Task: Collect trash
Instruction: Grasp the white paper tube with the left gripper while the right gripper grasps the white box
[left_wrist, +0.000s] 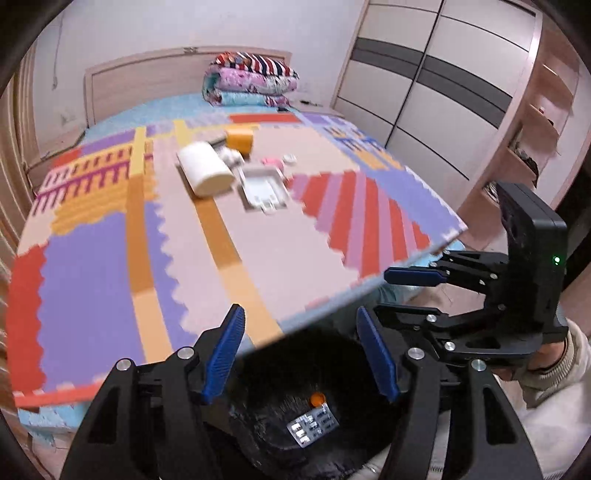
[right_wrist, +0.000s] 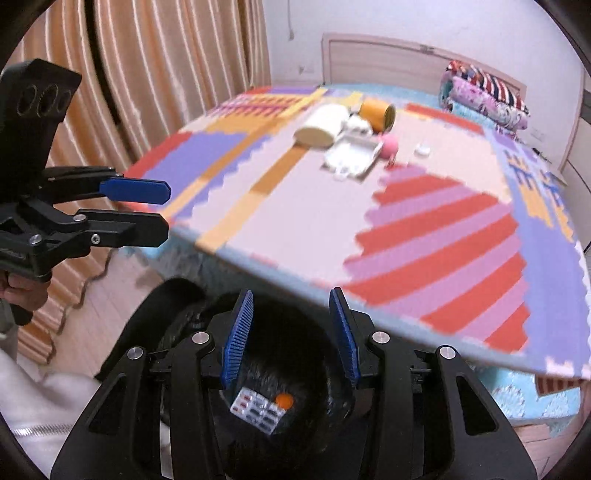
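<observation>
My left gripper (left_wrist: 301, 354) hangs with its jaws apart and nothing between the blue pads, directly above the black trash bag (left_wrist: 280, 439), which serves as the landmark here; my right gripper (right_wrist: 291, 338) hangs beside it over the same bag, jaws likewise parted and empty. Inside the bag I see a silver blister pack (right_wrist: 258, 408) lying flat and a small orange round piece (right_wrist: 284, 399) just beside it. Beyond the bag, on the bed's patchwork foam mat (left_wrist: 110, 258), the remaining items lie well apart from it: a white cylinder (left_wrist: 205, 168) on its side, an orange cylinder (right_wrist: 376, 110) on its side behind it, a shallow white tray (left_wrist: 264, 190) touching the white cylinder, a small pink object (right_wrist: 389, 144) and a small white cap-like piece (right_wrist: 422, 150). These are blurred; finer detail I cannot tell.
</observation>
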